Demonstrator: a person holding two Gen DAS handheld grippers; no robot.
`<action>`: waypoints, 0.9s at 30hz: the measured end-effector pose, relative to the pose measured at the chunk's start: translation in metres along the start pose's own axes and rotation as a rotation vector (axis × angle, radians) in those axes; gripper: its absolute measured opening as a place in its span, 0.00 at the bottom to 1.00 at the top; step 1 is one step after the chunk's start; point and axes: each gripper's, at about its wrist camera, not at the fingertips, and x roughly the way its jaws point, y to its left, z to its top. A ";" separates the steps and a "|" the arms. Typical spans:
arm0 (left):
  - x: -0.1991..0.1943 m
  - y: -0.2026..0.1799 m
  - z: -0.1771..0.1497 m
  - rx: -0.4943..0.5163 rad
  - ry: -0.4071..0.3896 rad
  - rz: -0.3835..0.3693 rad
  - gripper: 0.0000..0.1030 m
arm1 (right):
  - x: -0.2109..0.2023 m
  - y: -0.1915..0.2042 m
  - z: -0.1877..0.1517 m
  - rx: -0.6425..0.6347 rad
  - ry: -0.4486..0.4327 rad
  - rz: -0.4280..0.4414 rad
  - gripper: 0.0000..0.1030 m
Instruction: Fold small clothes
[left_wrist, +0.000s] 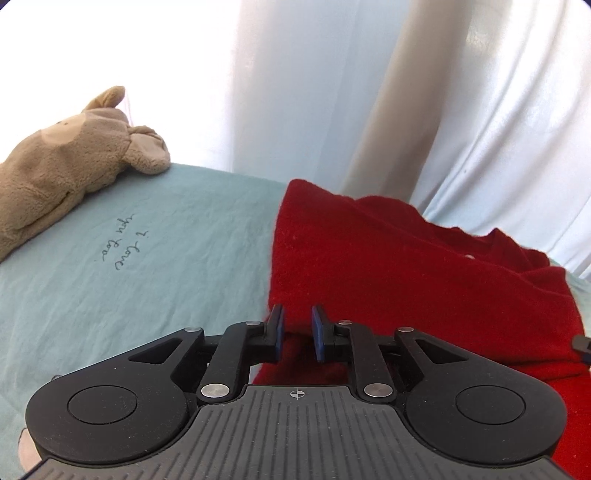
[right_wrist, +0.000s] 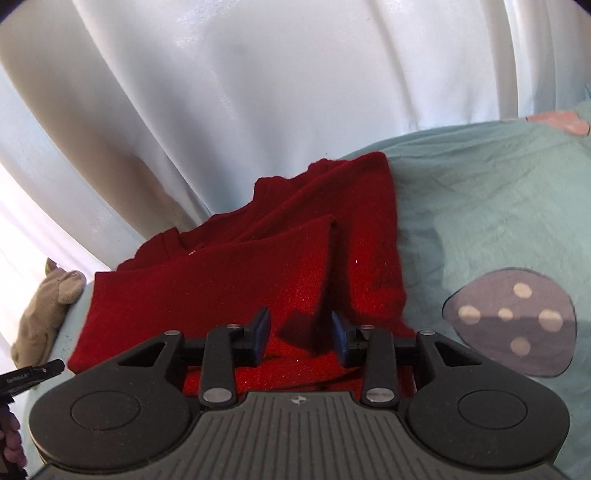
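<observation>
On your left a plush toy (left_wrist: 70, 162) lies on the pale green sheet (left_wrist: 110, 295). Your left gripper (left_wrist: 298, 332) stands slightly parted over the edge of the folded red garment (left_wrist: 406, 277), pads gripping nothing. Your right gripper (right_wrist: 300, 338) hangs wider apart above the same garment, empty.

Red fleecy garment (left_wrist: 388, 258) lies partly folded on the pale green bed sheet (left_wrist: 147, 266), sides turned inward, neckline toward the white curtain (left_wrist: 480, 110).
</observation>
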 end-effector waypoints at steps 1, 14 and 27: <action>-0.001 0.000 0.001 -0.012 0.001 -0.017 0.20 | 0.000 -0.003 -0.002 0.033 0.002 0.016 0.34; 0.012 -0.025 -0.004 -0.149 0.084 -0.208 0.23 | 0.008 -0.019 -0.018 0.355 0.004 0.153 0.36; 0.034 -0.025 -0.005 -0.256 0.136 -0.262 0.19 | -0.008 0.012 -0.018 0.216 -0.102 0.085 0.08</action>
